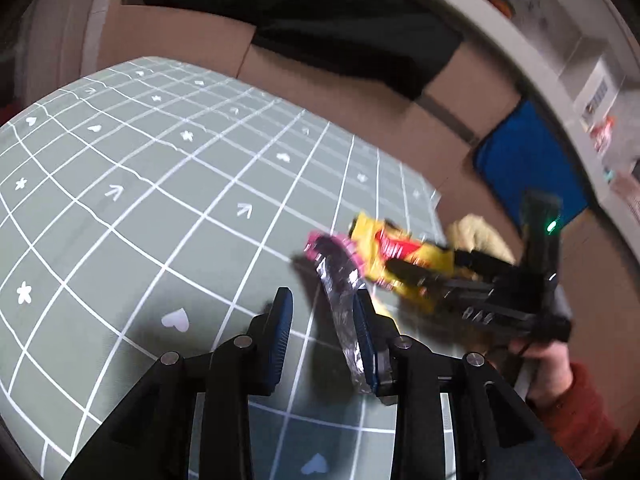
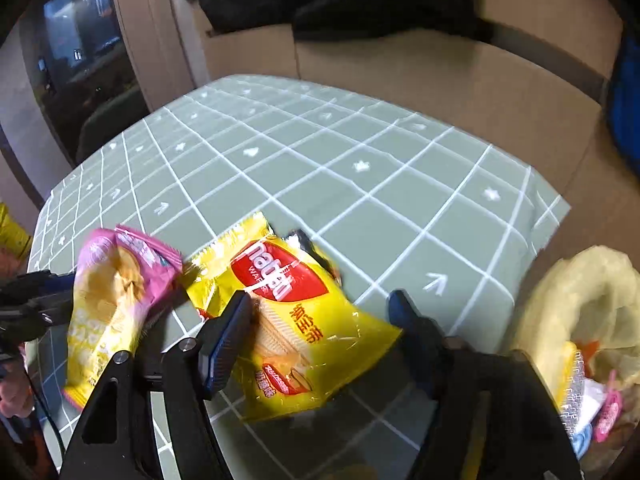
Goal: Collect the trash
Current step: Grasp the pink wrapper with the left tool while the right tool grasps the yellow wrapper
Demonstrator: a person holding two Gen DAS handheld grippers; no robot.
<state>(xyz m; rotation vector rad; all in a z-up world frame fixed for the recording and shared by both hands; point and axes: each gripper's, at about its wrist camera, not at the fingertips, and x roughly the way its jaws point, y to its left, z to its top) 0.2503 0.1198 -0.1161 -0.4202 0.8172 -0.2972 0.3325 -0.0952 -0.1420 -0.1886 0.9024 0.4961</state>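
A pink and silver snack wrapper [image 1: 340, 304] stands edge-on between my left gripper's [image 1: 322, 294] fingers. It lies against the right pad, with a gap to the left pad, so the left gripper is open. The same wrapper [image 2: 116, 300] shows at the left of the right wrist view, beside the left gripper [image 2: 52, 284]. My right gripper [image 2: 320, 296] stands wide open around a yellow wafer wrapper [image 2: 300, 320]. Its left finger overlaps the wrapper; its right finger is clear of it. The right gripper [image 1: 400, 272] and yellow wrapper [image 1: 384, 248] also show near the table's right edge.
A yellowish plastic bag [image 2: 592, 312] with several wrappers inside hangs just off the table's right edge. The green grid-patterned tablecloth [image 2: 320, 160] stretches away behind the wrappers. Cardboard boxes [image 2: 440, 76] with dark cloth on top stand behind. A hand in a red sleeve [image 1: 552, 364] holds the right gripper.
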